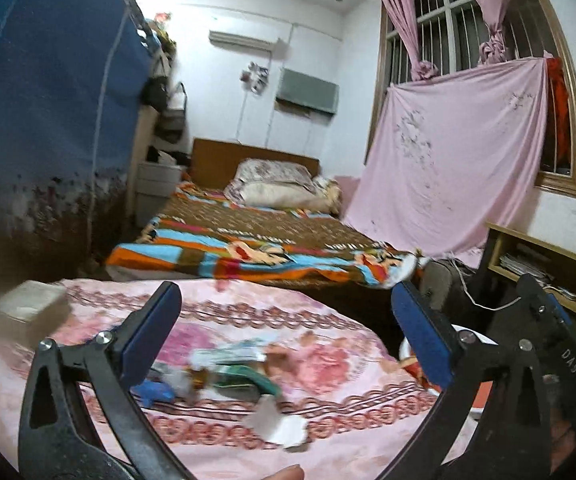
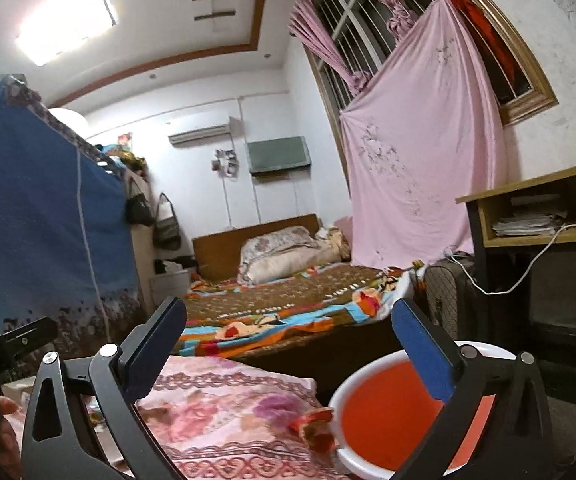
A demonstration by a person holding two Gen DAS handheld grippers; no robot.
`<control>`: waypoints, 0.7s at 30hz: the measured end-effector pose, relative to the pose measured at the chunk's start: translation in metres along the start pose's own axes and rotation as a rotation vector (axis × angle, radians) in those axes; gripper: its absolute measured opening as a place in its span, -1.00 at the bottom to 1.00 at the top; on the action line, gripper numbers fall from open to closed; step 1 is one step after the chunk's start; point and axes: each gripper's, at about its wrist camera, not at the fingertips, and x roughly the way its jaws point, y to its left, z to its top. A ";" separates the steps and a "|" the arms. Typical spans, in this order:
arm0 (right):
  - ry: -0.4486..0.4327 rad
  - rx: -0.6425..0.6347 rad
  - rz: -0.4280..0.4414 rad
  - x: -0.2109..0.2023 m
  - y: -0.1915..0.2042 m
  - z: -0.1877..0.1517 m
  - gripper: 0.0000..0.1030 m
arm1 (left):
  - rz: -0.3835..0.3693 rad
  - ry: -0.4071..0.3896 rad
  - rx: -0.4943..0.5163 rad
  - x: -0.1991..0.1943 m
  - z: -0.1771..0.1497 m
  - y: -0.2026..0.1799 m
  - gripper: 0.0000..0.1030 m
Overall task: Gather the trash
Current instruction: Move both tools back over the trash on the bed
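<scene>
Several pieces of trash lie on a pink flowered cloth (image 1: 327, 440): green-and-white wrappers (image 1: 236, 368), a blue scrap (image 1: 156, 394) and a crumpled white paper (image 1: 284, 426). My left gripper (image 1: 286, 308) is open above them and holds nothing. A red bin with a white rim (image 2: 383, 412) stands at the cloth's right edge. A red-orange wrapper (image 2: 313, 426) lies on the cloth (image 2: 216, 412) beside the bin. My right gripper (image 2: 288, 320) is open and empty over the cloth's edge and the bin. It also shows in the left wrist view (image 1: 543, 312).
A bed with a striped brown blanket (image 1: 256, 240) lies beyond a dark gap. A blue fabric wardrobe (image 1: 48, 120) stands on the left. A pink sheet (image 1: 455, 160) hangs over the window. A wooden desk shelf (image 2: 547, 220) with papers stands on the right. A box (image 1: 28, 300) sits at the cloth's far left.
</scene>
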 end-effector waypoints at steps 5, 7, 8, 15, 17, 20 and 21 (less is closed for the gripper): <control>-0.007 -0.020 0.064 -0.008 0.021 -0.002 1.00 | 0.062 -0.039 0.013 -0.015 -0.002 0.018 0.78; 0.001 -0.025 0.094 -0.009 0.030 -0.003 1.00 | 0.080 -0.040 0.005 -0.021 -0.003 0.026 0.78; 0.005 -0.025 0.105 -0.010 0.033 -0.004 1.00 | 0.089 -0.039 0.003 -0.023 -0.004 0.031 0.78; 0.063 -0.059 0.222 -0.011 0.071 -0.015 1.00 | 0.144 -0.006 0.022 -0.036 -0.011 0.059 0.78; 0.074 -0.081 0.245 -0.011 0.080 -0.018 1.00 | 0.153 0.003 0.024 -0.040 -0.012 0.066 0.78; 0.090 -0.105 0.276 -0.012 0.090 -0.023 1.00 | 0.198 0.032 0.018 -0.043 -0.014 0.080 0.78; 0.102 -0.111 0.289 -0.011 0.095 -0.025 1.00 | 0.202 0.037 0.009 -0.044 -0.015 0.084 0.78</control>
